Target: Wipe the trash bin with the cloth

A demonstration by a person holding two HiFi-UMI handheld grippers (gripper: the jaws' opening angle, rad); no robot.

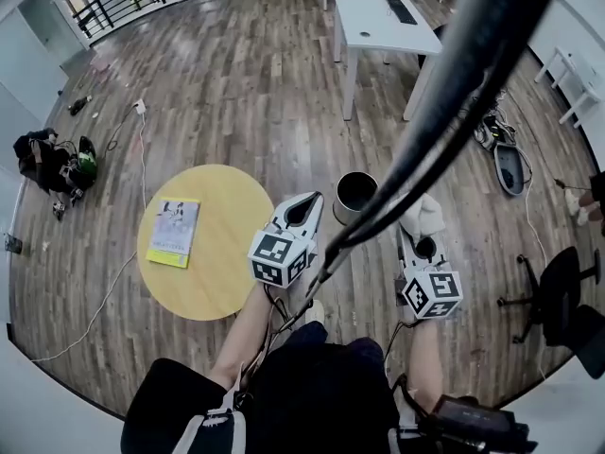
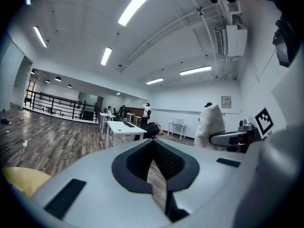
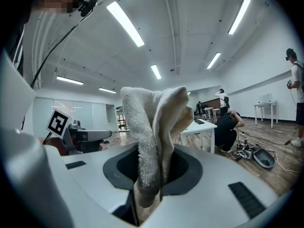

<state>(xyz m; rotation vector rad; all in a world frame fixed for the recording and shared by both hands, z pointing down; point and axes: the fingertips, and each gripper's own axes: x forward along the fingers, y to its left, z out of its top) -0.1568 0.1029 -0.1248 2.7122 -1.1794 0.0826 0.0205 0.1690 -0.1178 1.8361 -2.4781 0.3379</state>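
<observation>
The trash bin (image 1: 356,195) is a small dark open cylinder standing on the wood floor, just past both grippers. My left gripper (image 1: 311,201) hovers close to its left side, shut with nothing between its jaws (image 2: 153,144). My right gripper (image 1: 417,231) is to the bin's right, shut on a white terry cloth (image 1: 425,215). The cloth (image 3: 153,127) stands up in a folded bunch out of the jaws. From the left gripper view the cloth (image 2: 211,125) shows at the right. Neither gripper view shows the bin.
A round yellow table (image 1: 227,282) with a booklet (image 1: 173,232) is at my left. A white desk (image 1: 383,19) stands beyond the bin. A thick black cable (image 1: 454,93) hangs across the head view. An office chair (image 1: 560,296) and floor clutter (image 1: 501,149) are at the right.
</observation>
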